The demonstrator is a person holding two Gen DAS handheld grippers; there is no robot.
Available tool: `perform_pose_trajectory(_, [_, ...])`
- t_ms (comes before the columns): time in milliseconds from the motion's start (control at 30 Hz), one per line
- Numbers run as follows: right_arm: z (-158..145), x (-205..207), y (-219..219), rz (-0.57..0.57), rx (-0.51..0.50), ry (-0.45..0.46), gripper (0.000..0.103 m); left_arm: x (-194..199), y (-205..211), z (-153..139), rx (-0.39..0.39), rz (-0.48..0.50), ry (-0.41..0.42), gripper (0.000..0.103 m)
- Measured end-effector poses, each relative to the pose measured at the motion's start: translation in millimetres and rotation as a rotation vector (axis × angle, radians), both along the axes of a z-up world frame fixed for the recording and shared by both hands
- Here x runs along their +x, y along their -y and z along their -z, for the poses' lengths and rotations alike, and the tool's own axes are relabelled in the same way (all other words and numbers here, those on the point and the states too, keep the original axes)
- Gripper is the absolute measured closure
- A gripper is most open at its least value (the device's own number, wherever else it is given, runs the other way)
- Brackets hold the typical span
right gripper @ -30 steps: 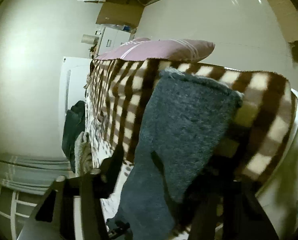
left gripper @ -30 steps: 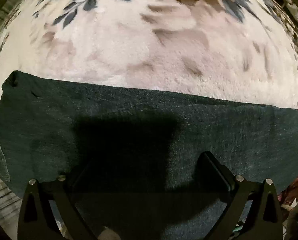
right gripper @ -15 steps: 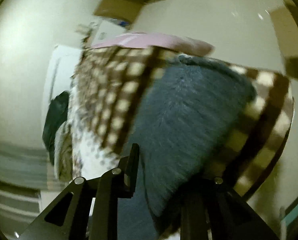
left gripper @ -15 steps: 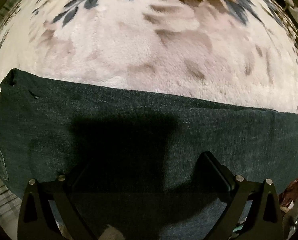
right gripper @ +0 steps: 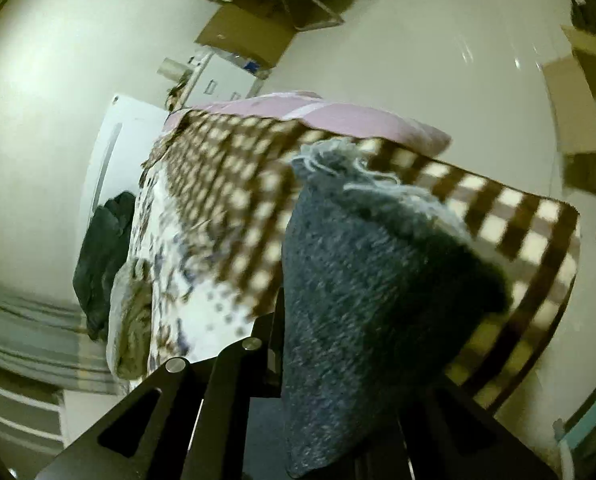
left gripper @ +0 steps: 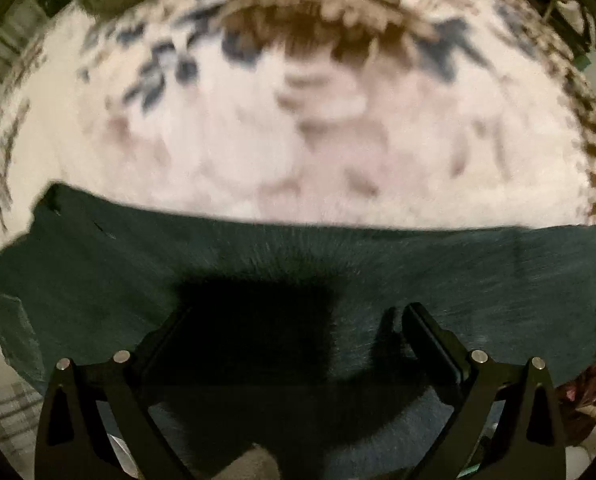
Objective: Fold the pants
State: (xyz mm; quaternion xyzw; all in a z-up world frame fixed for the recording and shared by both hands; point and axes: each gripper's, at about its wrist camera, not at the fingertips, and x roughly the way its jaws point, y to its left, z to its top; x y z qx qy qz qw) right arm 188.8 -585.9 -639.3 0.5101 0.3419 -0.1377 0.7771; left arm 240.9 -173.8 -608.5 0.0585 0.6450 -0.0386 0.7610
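Broadly, the pale fleece blanket with brown and blue leaf print [left gripper: 298, 140] fills the upper half of the left wrist view, and the dark blue denim pants [left gripper: 478, 280] lie across it as a wide band through the lower middle of the frame. In the right wrist view the brown-and-cream checked blanket [right gripper: 518, 216] runs from centre to right edge, with a frayed pant-leg hem [right gripper: 338, 160] raised in front of it at centre.

The left gripper [left gripper: 294, 324] hovers low over the denim with its jaws wide apart, holding nothing. The right gripper [right gripper: 338, 360] is clamped on the leg fabric, though its right finger is probably hidden behind the cloth.

Denim looks fairly heavy and limp yet creases firmly; it should not slip. Best held at hem corners or waistband, where doubled seams give the fingers purchase.
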Motion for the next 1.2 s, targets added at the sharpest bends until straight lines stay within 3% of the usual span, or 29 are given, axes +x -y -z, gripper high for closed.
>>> perform_pose_trajectory(233, [-62.8, 23.5, -89.7, -0.116, -0.102, -0.029, 0.096, -13.1, -28.1, -52.1, -0.027, 0.032, 0.087, 0.0])
perform_pose_trajectory(400, [-81.8, 36.5, -171.8, -0.22, -0.152, -0.063, 0.096, -25.3, -89.3, -83.4, -0.076, -0.039, 0.077, 0.0])
perform_pose_trajectory(600, [-71.0, 52.9, -290.2, -0.398, -0.205, -0.118, 0.096, -32.6, -170.2, -88.9, -0.093, -0.156, 0.061, 0.0])
perform_pose_trajectory(833, [-25.6, 61.1, -436.3, -0.658, -0.349, -0.232, 0.096, -56.3, -263.1, -67.0, -0.068, -0.28, 0.009, 0.0])
perform_pose_trajectory(900, [-6.1, 64.4, -476.4, -0.769, -0.396, -0.306, 0.091, -60.8, -283.5, -62.9, -0.069, -0.315, 0.0, 0.0])
perform_pose_trajectory(933, [5.1, 66.1, -493.6, -0.817, -0.425, -0.374, 0.083, -62.3, -290.1, -63.1, -0.07, -0.327, -0.002, 0.0])
perform_pose_trajectory(1000, [15.9, 64.6, -508.9, -0.856, -0.407, -0.427, 0.071, -63.5, -302.1, -61.6, -0.079, -0.346, -0.006, 0.0])
perform_pose_trajectory(1067, [11.9, 60.2, -505.7, -0.861, -0.311, -0.399, 0.038, -62.6, -305.5, -61.1, -0.089, -0.353, -0.009, 0.0])
perform_pose_trajectory(1133, [-2.6, 50.6, -489.0, -0.817, -0.225, -0.353, 0.023, -60.1, -304.3, -59.4, -0.115, -0.352, -0.013, 0.0])
perform_pose_trajectory(1200, [-17.4, 40.9, -465.0, -0.768, -0.2, -0.326, 0.023, -55.4, -294.7, -57.0, -0.157, -0.342, -0.017, 0.0])
